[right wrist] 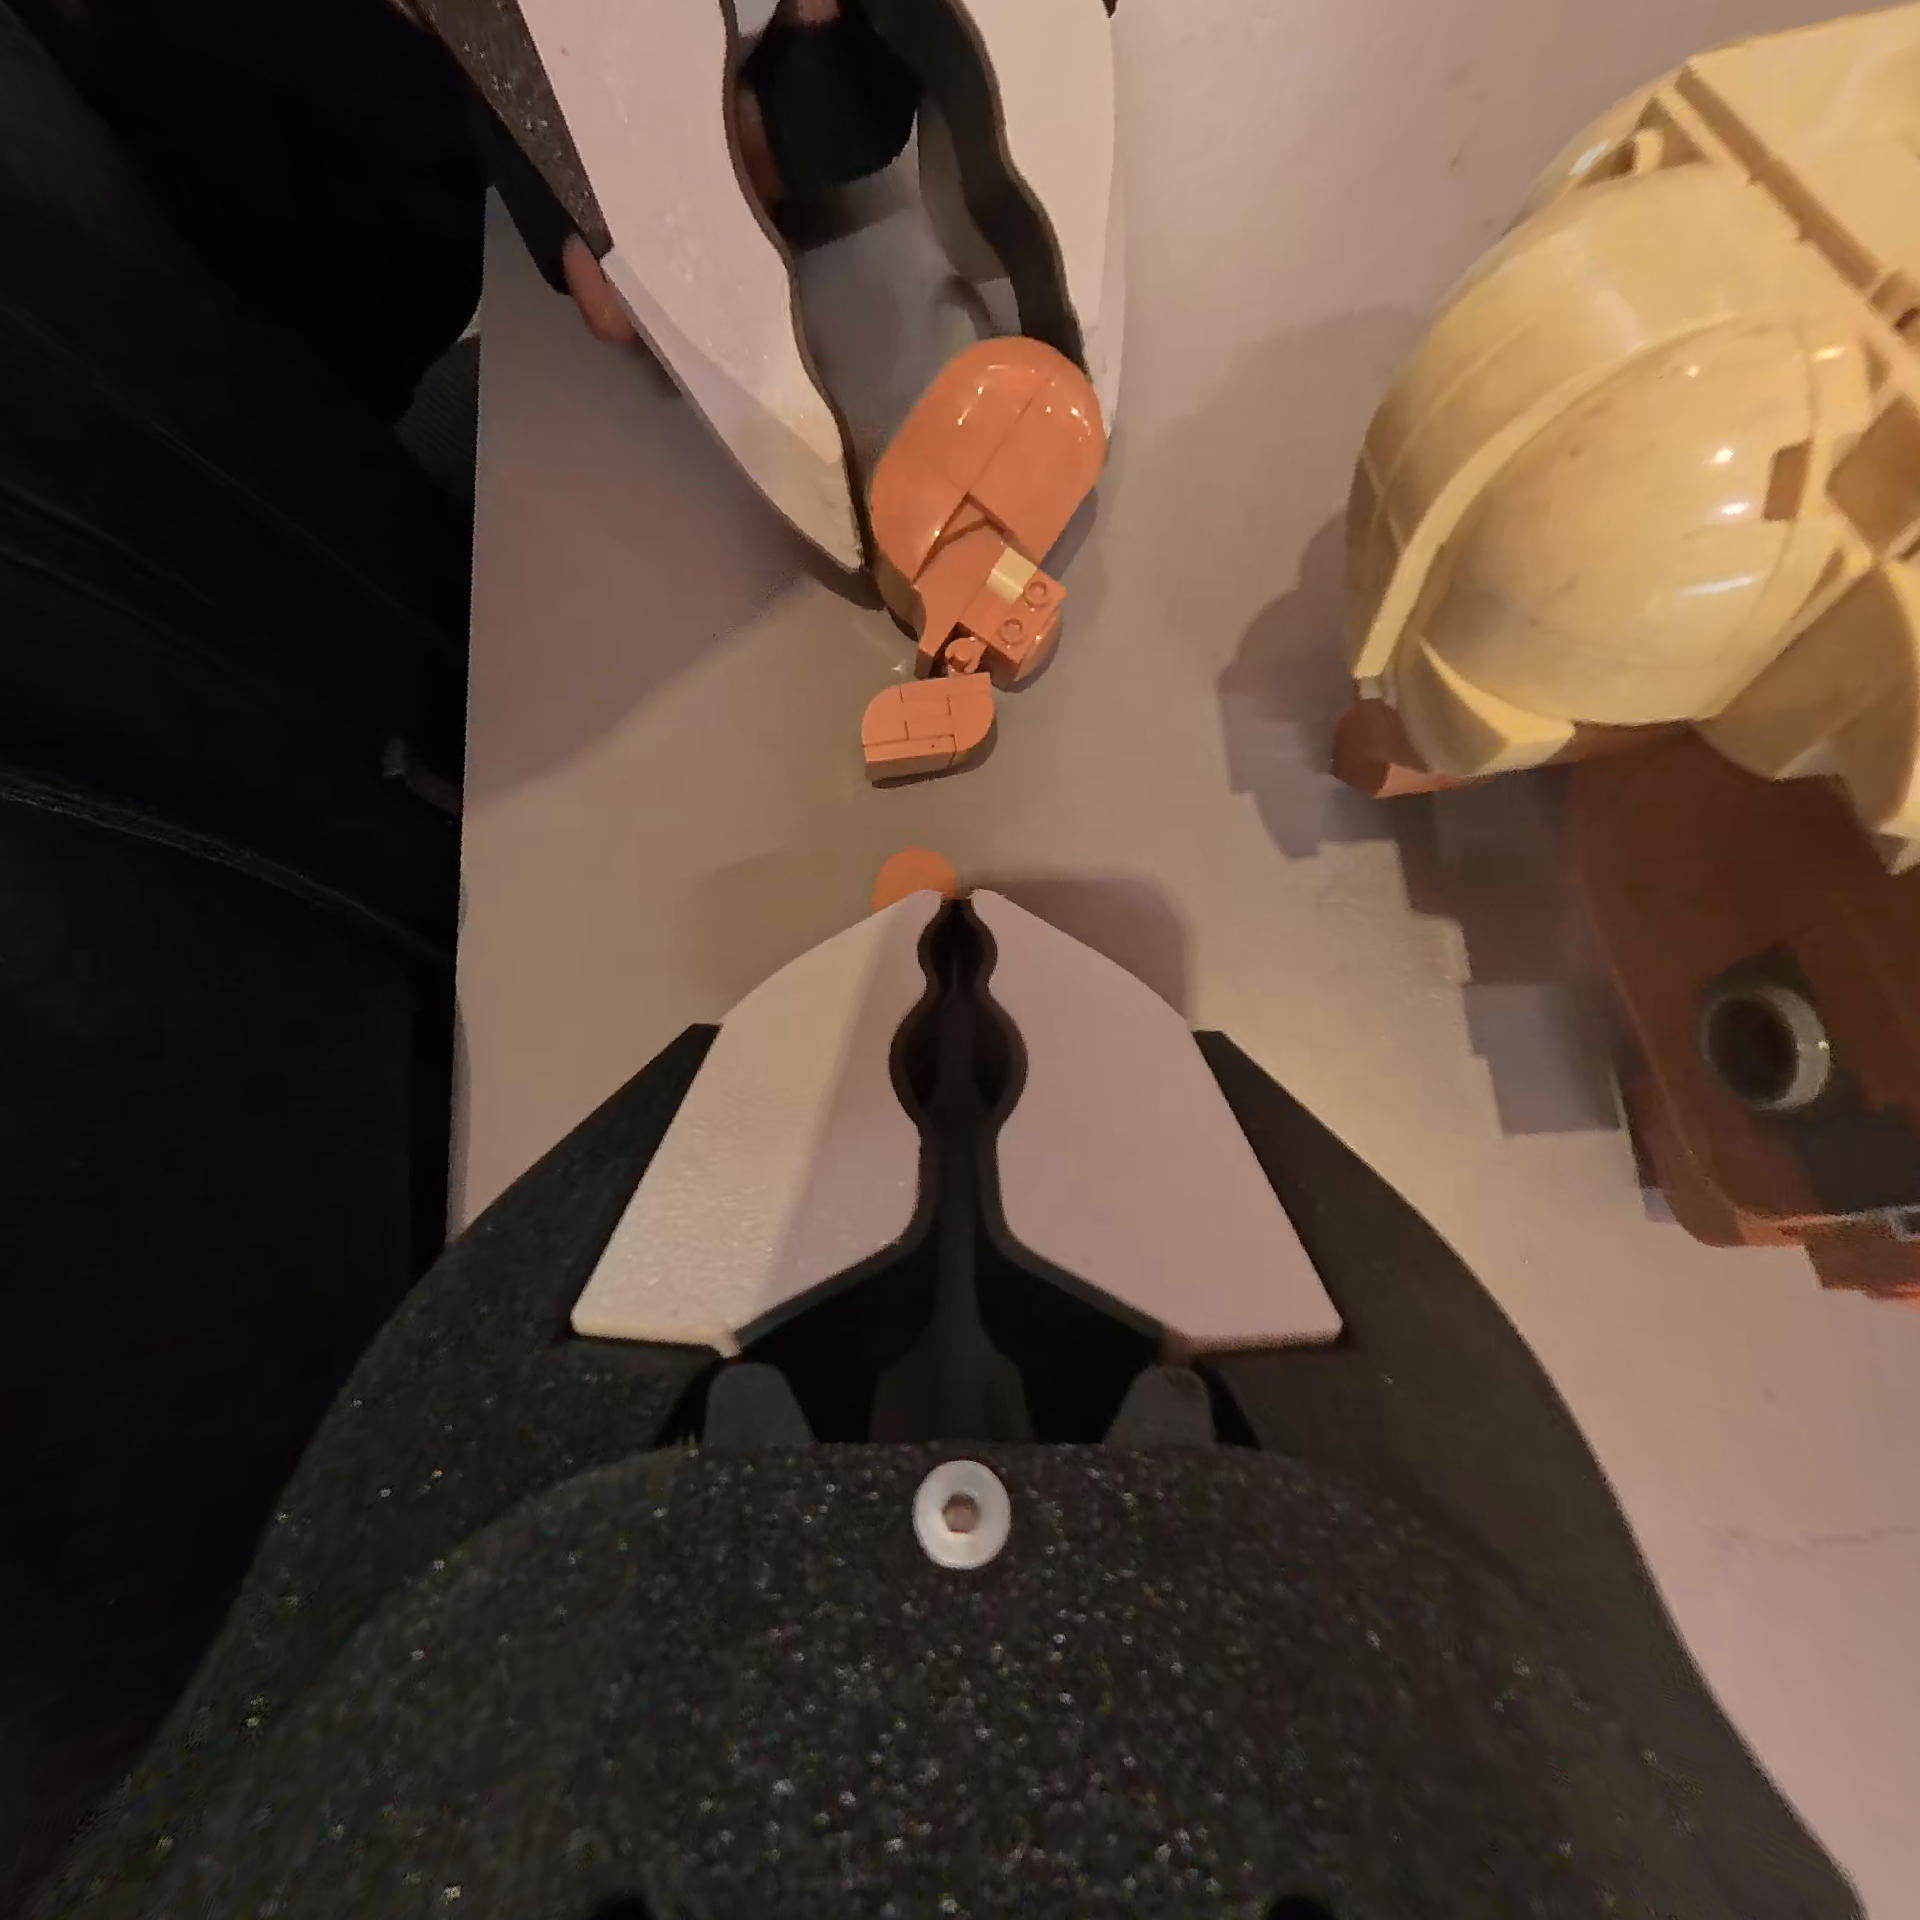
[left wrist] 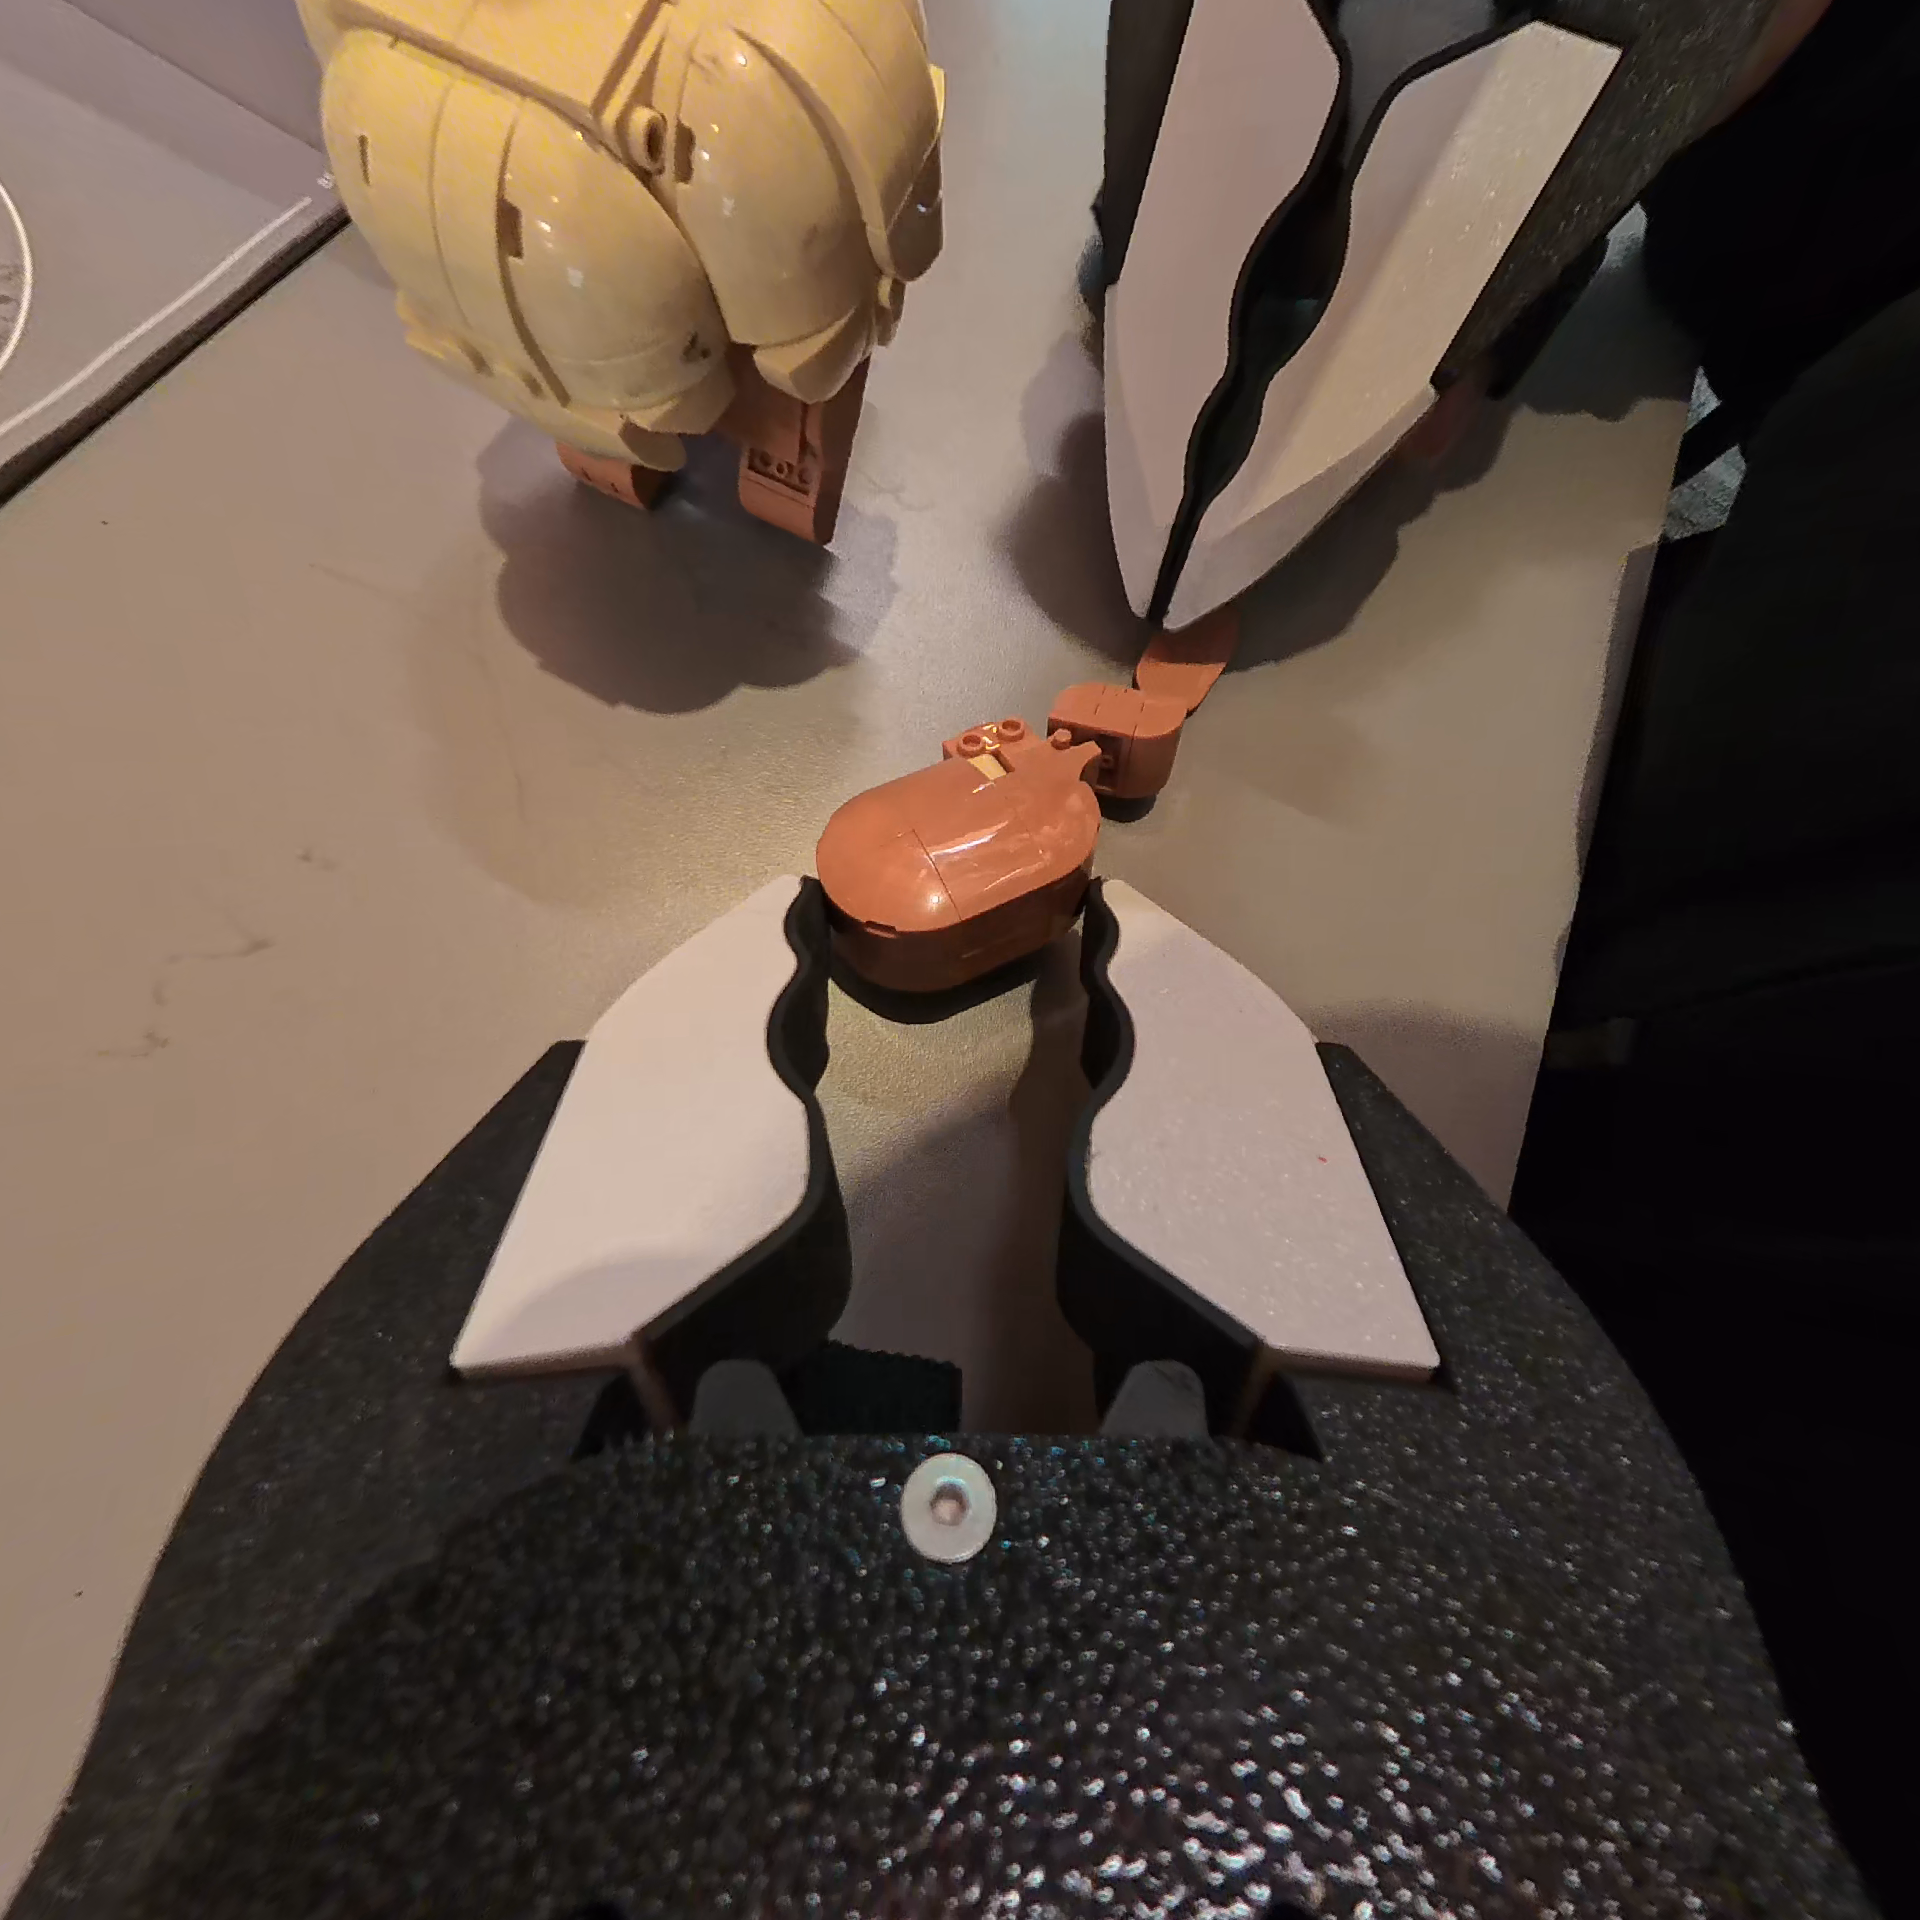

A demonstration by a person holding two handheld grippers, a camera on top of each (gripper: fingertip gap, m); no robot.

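Two jaws, two different states, as I read them from my end; the left gripper (left wrist: 951, 904) has its jaws spread around a rounded brown brick piece (left wrist: 956, 862) and pinching it at the tips, a pad against each flank, low over the bench (left wrist: 260, 831); the right gripper (right wrist: 951, 899), at one o'clock from the left one, has its jaws pressed together, tips down near the bench; a flat brown piece (left wrist: 1190, 655) pokes out from under those tips, and I cannot tell whether it is nipped or merely lying there; a small brown block (left wrist: 1117, 727) sits between the two pieces; a large cream brick figure (left wrist: 644, 208) on brown feet stands at eleven o'clock, well apart; a grey mat (left wrist: 125, 260) lies at ten o'clock.
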